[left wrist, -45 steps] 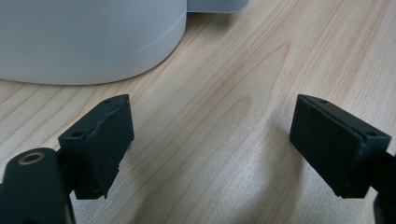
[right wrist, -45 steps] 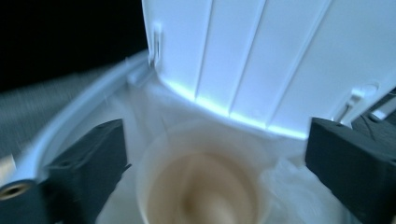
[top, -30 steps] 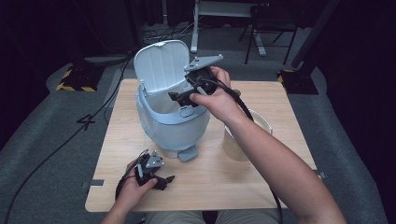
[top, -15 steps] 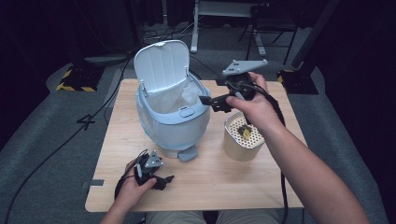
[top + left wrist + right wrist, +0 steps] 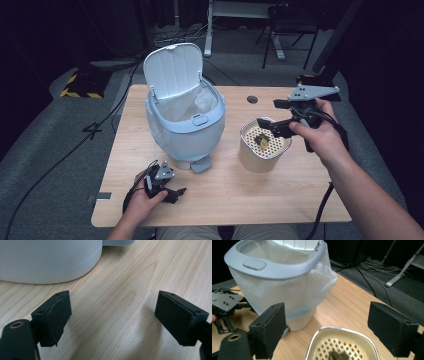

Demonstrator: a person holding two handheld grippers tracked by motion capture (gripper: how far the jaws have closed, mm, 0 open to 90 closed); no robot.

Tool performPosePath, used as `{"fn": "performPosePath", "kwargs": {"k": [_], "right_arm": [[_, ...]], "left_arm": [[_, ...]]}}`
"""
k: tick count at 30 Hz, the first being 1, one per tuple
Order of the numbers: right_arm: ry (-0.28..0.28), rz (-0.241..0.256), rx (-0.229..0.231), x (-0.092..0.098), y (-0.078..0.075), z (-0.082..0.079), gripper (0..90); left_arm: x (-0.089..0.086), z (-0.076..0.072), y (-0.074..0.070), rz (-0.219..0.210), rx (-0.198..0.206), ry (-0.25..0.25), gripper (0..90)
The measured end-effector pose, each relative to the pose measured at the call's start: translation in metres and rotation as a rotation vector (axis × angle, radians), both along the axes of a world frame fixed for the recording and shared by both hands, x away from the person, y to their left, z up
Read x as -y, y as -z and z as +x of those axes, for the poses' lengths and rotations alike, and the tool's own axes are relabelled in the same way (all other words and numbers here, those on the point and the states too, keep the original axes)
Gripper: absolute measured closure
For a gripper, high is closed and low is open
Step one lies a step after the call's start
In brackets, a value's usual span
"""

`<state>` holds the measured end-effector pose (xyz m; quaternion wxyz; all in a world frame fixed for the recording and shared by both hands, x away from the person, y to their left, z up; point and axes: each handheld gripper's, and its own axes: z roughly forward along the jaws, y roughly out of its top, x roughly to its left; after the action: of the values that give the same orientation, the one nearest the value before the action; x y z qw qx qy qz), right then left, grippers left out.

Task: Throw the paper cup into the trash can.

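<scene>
A pale blue pedal bin (image 5: 186, 125) stands at the table's middle with its lid up and a white liner bag inside. To its right is a beige perforated container (image 5: 264, 150) with a small dark, yellowish scrap (image 5: 261, 141) in it. My right gripper (image 5: 266, 127) hovers open just above the container's rim with nothing between its jaws. In the right gripper view the bin (image 5: 279, 277) is ahead and the container (image 5: 342, 345) lies below the open gripper (image 5: 327, 315). My left gripper (image 5: 178, 193) rests open on the wood in front of the bin; its own view has the gripper (image 5: 113, 305) near the bin's base (image 5: 50, 260).
The wooden table (image 5: 310, 200) has a cable hole (image 5: 252, 99) at the back right. The bin's foot pedal (image 5: 201, 164) juts toward the front. Dark floor with cables, a desk frame and a chair surrounds the table.
My right gripper has moved from over the bin's opening rightward and nearer to the person, ending above the beige container. The left gripper has stayed put.
</scene>
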<state>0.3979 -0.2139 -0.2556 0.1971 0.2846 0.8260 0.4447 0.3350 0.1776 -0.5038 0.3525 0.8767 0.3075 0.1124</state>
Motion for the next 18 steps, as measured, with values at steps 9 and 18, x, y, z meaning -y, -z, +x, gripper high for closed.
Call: {"fn": "performPosePath", "kwargs": {"k": [9,18], "right_arm": [[0.072,0.015,-0.042,0.049,0.038,-0.020,15.5],[0.198,-0.008,-0.071,0.093,0.087,-0.036,15.6]], "left_arm": [[-0.003,0.000,0.000,-0.001,0.000,-0.002,14.5],[-0.005,0.000,0.000,0.000,-0.002,-0.002,14.8]]}}
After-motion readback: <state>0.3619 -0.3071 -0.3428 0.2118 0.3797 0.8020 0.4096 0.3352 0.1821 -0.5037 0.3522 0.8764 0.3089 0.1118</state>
